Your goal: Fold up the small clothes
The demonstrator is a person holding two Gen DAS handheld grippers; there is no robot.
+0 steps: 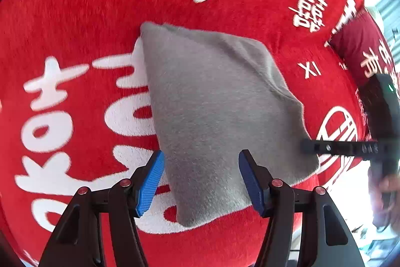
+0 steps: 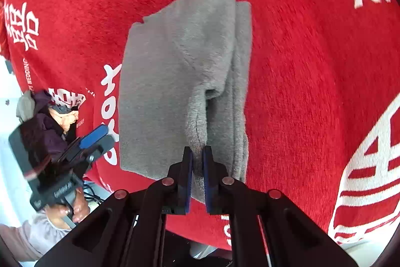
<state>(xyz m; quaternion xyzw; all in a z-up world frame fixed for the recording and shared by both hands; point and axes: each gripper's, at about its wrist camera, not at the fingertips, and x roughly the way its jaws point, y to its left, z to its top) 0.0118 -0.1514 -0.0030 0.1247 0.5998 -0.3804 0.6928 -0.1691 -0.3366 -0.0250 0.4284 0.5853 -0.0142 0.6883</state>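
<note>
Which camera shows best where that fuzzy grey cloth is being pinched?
The right wrist view: its right gripper is shut on a raised fold of the fuzzy grey cloth. The left wrist view shows the cloth flat between the open left gripper.

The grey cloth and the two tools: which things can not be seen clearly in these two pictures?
- Right wrist view: the grey cloth edge pinched by the right tool is hidden between its fingers.
- Left wrist view: the right tool is cut off by the picture edge, its grip unseen.
- Right wrist view: the pile of clothes is small, partly behind the left tool.
- Both views: the cloth's underside on the red blanket is hidden.
</note>
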